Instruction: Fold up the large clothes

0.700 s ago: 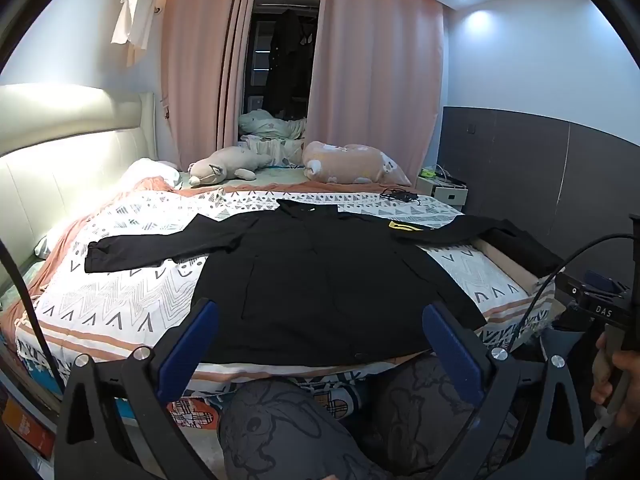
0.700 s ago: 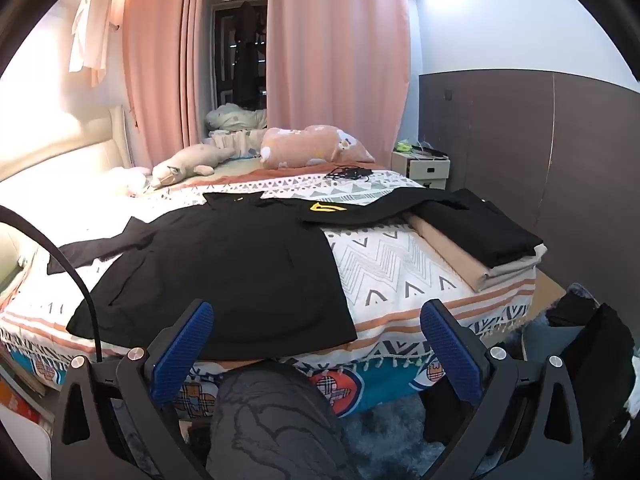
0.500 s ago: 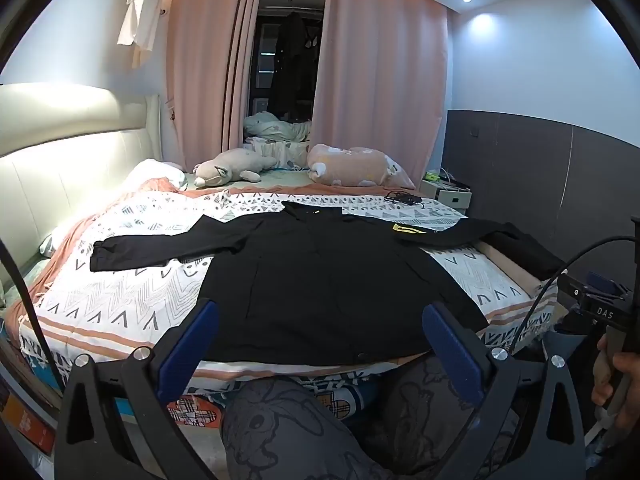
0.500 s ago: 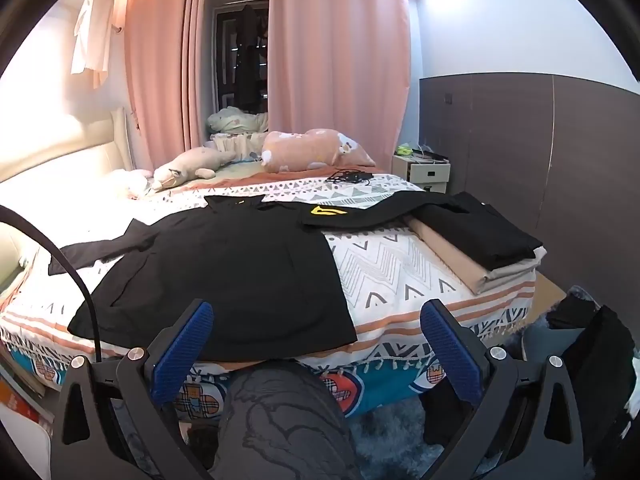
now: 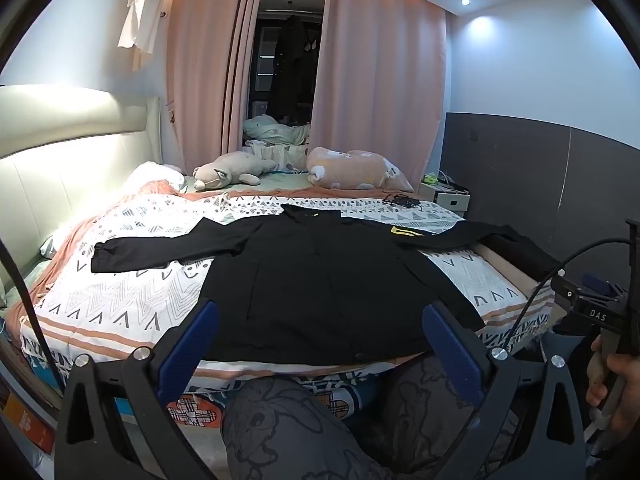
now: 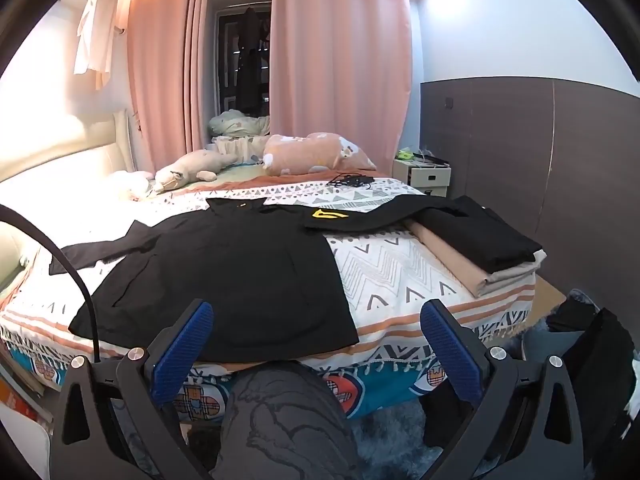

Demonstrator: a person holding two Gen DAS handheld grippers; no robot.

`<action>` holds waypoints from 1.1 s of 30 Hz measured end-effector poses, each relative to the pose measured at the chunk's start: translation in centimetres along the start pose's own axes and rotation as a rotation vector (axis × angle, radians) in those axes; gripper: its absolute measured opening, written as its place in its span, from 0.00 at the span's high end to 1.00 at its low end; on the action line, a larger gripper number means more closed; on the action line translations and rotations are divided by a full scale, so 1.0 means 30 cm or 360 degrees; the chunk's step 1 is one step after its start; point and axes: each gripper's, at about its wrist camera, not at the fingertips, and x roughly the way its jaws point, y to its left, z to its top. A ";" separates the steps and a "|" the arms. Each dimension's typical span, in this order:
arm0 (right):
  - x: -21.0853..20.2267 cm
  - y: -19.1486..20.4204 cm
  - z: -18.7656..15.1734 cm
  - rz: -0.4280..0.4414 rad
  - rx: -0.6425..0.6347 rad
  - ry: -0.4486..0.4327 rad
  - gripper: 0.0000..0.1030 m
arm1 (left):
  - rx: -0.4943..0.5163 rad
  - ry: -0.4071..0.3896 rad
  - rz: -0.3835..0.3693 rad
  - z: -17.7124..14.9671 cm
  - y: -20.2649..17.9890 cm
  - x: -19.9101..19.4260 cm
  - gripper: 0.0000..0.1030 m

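A large black long-sleeved jacket (image 5: 320,280) (image 6: 240,264) lies flat on the patterned bed cover (image 5: 132,280), sleeves spread left and right, a yellow emblem (image 6: 328,213) on its right sleeve. The hem reaches the bed's near edge. My left gripper (image 5: 318,344) hovers in front of the hem, open, nothing between its blue pads. My right gripper (image 6: 316,344) is open too and holds nothing, off the hem's right corner. A person's knee in grey patterned trousers (image 6: 284,412) shows below both.
Folded black and beige clothes (image 6: 484,252) are stacked at the bed's right edge. Plush toys (image 5: 232,170) and a pink pillow (image 5: 352,168) lie at the far end, a cable bundle (image 6: 352,180) beside them. A nightstand (image 6: 424,172) stands by the wall; dark clothes (image 6: 600,352) lie on the floor.
Both views have tilted slightly, so the bed and jacket sit a little lower in frame. The jacket has not moved and both grippers stay open.
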 end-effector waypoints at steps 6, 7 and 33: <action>-0.010 0.007 0.002 0.0009 -0.0002 -0.0017 0.00 | -0.0007 0.0000 0.0006 -0.001 -0.003 -0.002 0.00; -0.012 0.008 -0.002 0.0008 -0.0003 -0.0019 0.00 | -0.0013 0.0000 0.0002 -0.004 0.009 -0.001 0.00; -0.009 0.021 -0.034 0.0011 -0.0017 -0.0045 0.00 | -0.0030 -0.0021 0.0003 -0.018 0.036 -0.030 0.00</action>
